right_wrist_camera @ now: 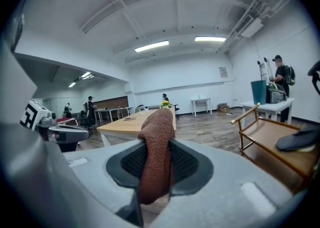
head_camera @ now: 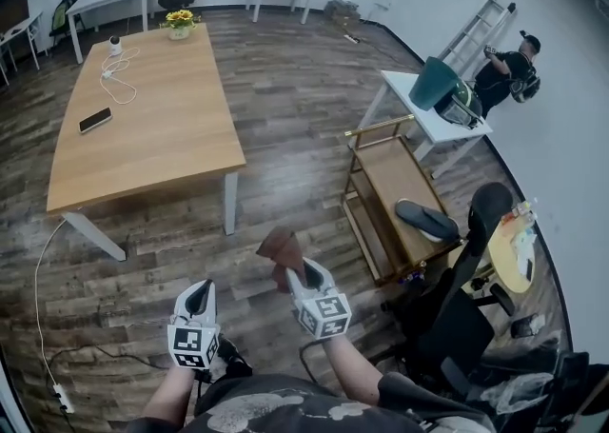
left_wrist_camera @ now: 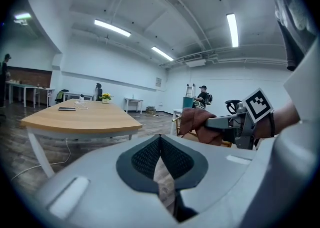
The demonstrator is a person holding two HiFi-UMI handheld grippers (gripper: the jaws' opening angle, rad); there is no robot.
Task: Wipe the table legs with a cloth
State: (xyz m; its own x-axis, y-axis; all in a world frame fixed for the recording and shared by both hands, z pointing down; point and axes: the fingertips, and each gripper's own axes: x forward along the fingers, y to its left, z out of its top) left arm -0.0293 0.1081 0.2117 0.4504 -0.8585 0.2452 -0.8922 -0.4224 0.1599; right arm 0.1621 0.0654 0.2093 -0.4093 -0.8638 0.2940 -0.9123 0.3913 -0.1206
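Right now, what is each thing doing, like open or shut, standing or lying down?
left gripper: shut, nothing in it.
right gripper: shut on the cloth.
cloth: bunched up, pinched in the jaws, off the floor.
table: standing, legs not yet touched.
phone: lying flat on the table, screen dark.
ladder: leaning against the wall.

Bunched brown cloth (right_wrist_camera: pixel 156 154) clamped upright between jaws, white table legs (head_camera: pixel 229 203) well apart

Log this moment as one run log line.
right gripper: shut on cloth | left gripper: shut, empty | table legs: not yet reached
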